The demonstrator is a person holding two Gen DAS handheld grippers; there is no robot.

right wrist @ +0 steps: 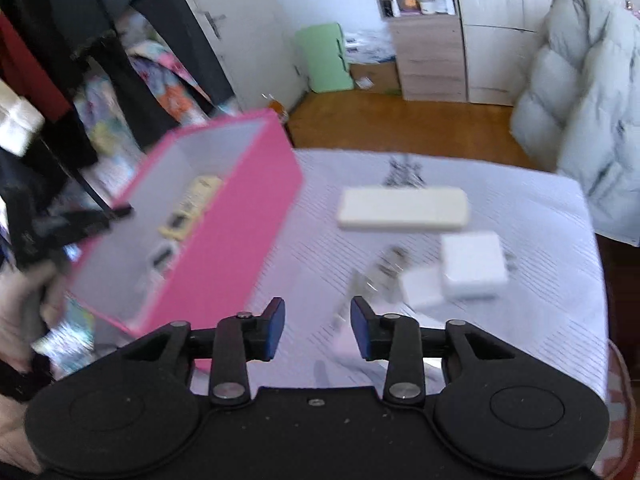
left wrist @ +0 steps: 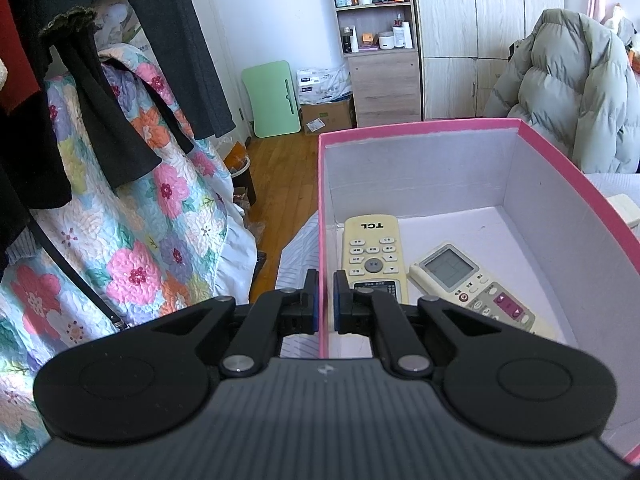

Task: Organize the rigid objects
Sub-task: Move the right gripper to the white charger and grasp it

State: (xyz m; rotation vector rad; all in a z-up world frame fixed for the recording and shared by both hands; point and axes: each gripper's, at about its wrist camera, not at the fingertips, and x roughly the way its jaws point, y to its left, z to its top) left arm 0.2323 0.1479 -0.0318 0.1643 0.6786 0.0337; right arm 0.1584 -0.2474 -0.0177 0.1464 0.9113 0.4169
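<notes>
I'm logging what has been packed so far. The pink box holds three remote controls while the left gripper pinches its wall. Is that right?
Not quite. The pink box holds two remotes, not three: the cream TCL remote and the remote with a screen, as the left wrist view shows. The rest stands: the left gripper is clamped on the box's wall.

The whole right wrist view is smeared by motion blur. In it, the pink cardboard box with a white inside [right wrist: 224, 216] shows only as soft edges, and the cream remotes lying in it cannot be counted. The small metallic object [right wrist: 380, 272] beside the white square plastic adapter [right wrist: 474, 266] is too streaked to identify. In the left wrist view, the grey-white remote with a screen [left wrist: 472, 288] is partly hidden behind the black gripper linkage, and the box's right wall runs off the picture's edge.
</notes>
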